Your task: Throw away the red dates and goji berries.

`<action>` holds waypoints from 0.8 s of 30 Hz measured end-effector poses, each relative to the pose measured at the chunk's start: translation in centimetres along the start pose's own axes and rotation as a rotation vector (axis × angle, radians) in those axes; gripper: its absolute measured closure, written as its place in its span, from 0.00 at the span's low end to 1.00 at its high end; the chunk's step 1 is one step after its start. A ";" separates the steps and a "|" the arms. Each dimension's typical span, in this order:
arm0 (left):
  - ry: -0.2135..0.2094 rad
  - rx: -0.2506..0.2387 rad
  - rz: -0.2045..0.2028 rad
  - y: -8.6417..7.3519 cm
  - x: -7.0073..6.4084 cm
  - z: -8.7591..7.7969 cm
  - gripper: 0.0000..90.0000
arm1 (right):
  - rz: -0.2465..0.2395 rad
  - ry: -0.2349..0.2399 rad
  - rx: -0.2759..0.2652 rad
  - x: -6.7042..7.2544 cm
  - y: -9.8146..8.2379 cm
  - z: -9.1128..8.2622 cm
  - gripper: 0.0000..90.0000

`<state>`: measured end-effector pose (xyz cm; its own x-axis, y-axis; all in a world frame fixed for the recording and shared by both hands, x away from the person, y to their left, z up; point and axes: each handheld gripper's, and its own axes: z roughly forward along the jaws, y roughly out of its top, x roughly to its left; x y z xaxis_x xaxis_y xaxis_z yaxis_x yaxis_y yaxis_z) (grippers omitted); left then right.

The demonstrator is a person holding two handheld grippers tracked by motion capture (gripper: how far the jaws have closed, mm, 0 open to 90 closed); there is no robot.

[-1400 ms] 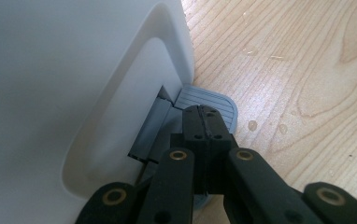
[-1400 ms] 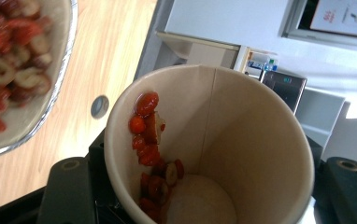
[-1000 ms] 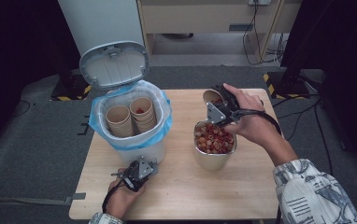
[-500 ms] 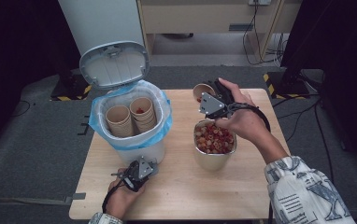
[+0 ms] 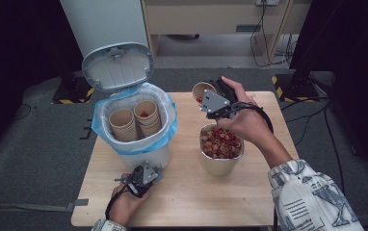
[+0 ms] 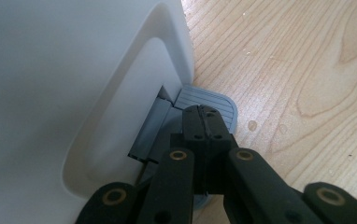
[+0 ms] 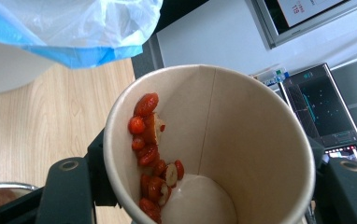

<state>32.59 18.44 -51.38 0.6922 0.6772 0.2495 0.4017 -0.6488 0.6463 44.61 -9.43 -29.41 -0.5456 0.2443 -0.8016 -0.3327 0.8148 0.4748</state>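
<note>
Brown paper forms the tapered cup (image 5: 202, 91) that the right gripper (image 5: 211, 103) carries above the far part of the pale wooden table (image 5: 249, 192), beyond the round steel bowl of red and tan fruit pieces (image 5: 220, 147). The right hand (image 5: 242, 120) reaches in from the lower right, forearm in a patterned white sleeve (image 5: 312, 197), wrist bent so the fingers wrap the gripper body and its grey three-cornered plate faces up. The jaws are clenched on the cup's wall, one on either side, as the right gripper view shows around the cup (image 7: 209, 149).

The cup is tipped: its long axis lies near level, and in the high view the open mouth faces left and toward the white pedal bin with a blue liner (image 5: 134, 130). In the right gripper view, red fruit pieces (image 7: 151, 154) cling in a line along the cup's inner wall down to its white base.

The left hand (image 5: 124, 202) rests low at the near edge of the table, palm down, holding the left gripper (image 5: 141, 175) pointed at the foot of the bin. In the left gripper view its jaws are pressed together with nothing between them, tips resting on the grey ribbed pedal (image 6: 214, 105) at the bin's base. The bin's lid (image 5: 117, 65) stands raised, and two stacks of brown paper cups (image 5: 136, 120) sit upright inside.
</note>
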 end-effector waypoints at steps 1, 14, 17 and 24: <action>0.000 0.000 0.000 0.0 0.0 0.0 1.00 | 0.003 -0.001 -0.001 0.0 0.1 0.0 0.37; 0.000 0.000 -0.001 0.0 0.0 0.0 1.00 | 0.065 0.004 -0.031 -0.6 0.7 0.2 0.37; 0.000 0.000 0.000 0.0 0.0 0.0 1.00 | 0.077 0.004 -0.034 -0.7 0.9 0.2 0.37; 0.000 0.000 -0.001 0.0 0.0 0.0 1.00 | 0.122 0.007 -0.056 -1.0 1.0 0.2 0.37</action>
<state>32.59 18.44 -51.38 0.6921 0.6776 0.2487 0.4023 -0.6481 0.6466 45.00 -8.71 -28.20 -0.5895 0.3360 -0.7345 -0.3059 0.7487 0.5881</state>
